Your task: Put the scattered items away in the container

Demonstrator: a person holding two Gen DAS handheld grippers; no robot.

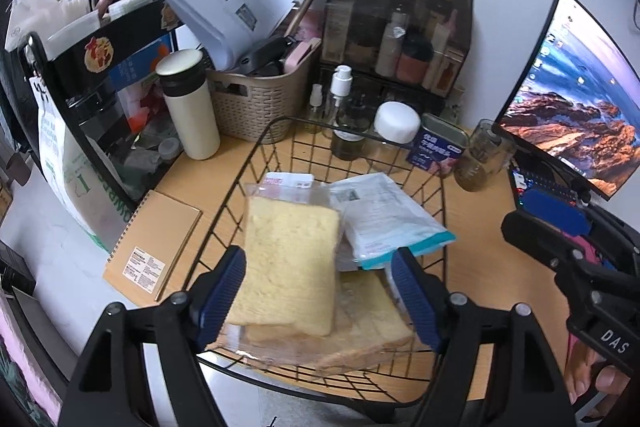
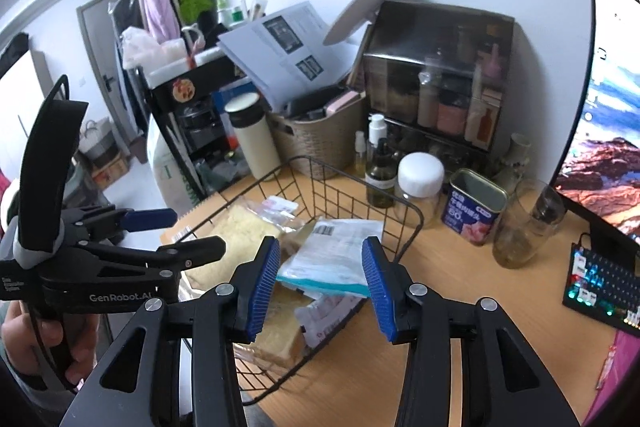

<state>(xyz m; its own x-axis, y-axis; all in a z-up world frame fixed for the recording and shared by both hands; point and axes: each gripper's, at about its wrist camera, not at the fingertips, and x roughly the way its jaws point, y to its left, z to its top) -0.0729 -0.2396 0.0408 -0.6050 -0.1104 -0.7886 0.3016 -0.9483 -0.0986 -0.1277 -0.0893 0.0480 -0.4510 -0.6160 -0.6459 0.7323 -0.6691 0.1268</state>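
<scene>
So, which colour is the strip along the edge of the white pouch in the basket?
Teal, on the white pouch; the right wrist view shows it best.

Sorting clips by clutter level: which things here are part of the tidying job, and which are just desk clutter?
Job:
wire basket
bagged bread
second bread bag
white pouch

Lying about:
notebook
flask
woven bin
tin
white-lidded jar
glass jar
monitor
</scene>
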